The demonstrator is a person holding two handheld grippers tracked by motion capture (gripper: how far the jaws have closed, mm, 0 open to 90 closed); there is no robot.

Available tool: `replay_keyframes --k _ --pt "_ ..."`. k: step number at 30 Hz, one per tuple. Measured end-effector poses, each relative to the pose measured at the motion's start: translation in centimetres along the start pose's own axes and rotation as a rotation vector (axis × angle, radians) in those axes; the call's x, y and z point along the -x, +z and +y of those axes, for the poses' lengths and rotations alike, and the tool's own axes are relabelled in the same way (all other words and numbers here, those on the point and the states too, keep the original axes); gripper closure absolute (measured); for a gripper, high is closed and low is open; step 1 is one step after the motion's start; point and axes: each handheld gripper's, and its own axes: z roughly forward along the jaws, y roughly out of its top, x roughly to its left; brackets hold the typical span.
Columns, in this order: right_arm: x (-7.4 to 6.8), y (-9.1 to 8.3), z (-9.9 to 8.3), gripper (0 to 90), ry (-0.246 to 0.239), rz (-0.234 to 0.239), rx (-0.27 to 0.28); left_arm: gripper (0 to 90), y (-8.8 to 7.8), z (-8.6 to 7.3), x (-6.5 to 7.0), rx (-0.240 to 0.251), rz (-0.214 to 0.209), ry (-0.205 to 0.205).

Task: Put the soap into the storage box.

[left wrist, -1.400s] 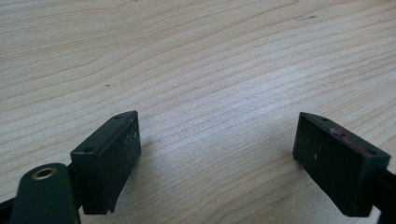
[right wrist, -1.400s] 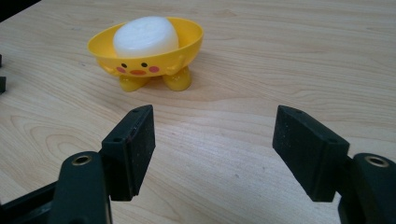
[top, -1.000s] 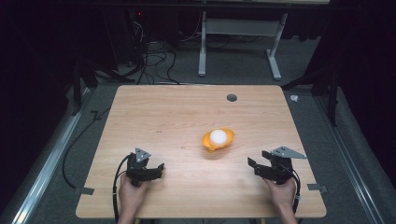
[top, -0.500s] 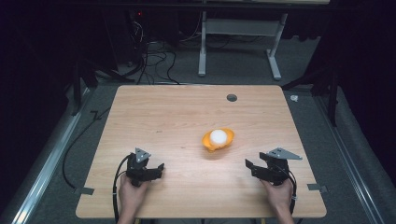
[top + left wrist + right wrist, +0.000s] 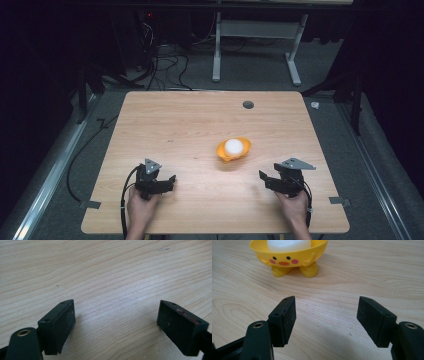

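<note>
1. High view: a yellow chick-shaped cup (image 5: pixel 233 150) holding a white egg (image 5: pixel 233 146) is seen right of the desk's centre. The left gripper (image 5: pixel 169 180) and right gripper (image 5: pixel 263 176) are held near the front edge, well apart from the cup, the right one being the nearer. The wooden desk (image 5: pixel 190 125) has a grey grommet (image 5: pixel 248 104) near its far edge. A dark room lies behind, with cables on the floor (image 5: pixel 165 65) and a white desk frame (image 5: pixel 255 45).

2. Left gripper view: the jaws are spread apart, with nothing between them. Bare wood grain is seen under them, and one pad (image 5: pixel 65 317) sits low over the surface.

3. Right gripper view: the cup (image 5: pixel 289 258) stands upright on two feet straight ahead, beyond the jaw tips. The jaws have just been closing further, yet a clear gap is seen with nothing gripped; the gap is judged narrower than the bowl.

4. Step in hand, judged: the cup is to be approached by the right gripper. The jaws should be reopened before closing in, and the bowl taken level, low on its wall, so the egg is not tipped out. The smooth plastic should be squeezed gently.
</note>
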Motion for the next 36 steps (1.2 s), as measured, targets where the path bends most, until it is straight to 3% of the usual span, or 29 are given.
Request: replay_keyframes --k 36 --pt "-0.2 2.6 -0.5 33.0 -0.018 -0.085 -0.035 15.5 0.0 0.0 0.0 0.000 0.000 0.000"
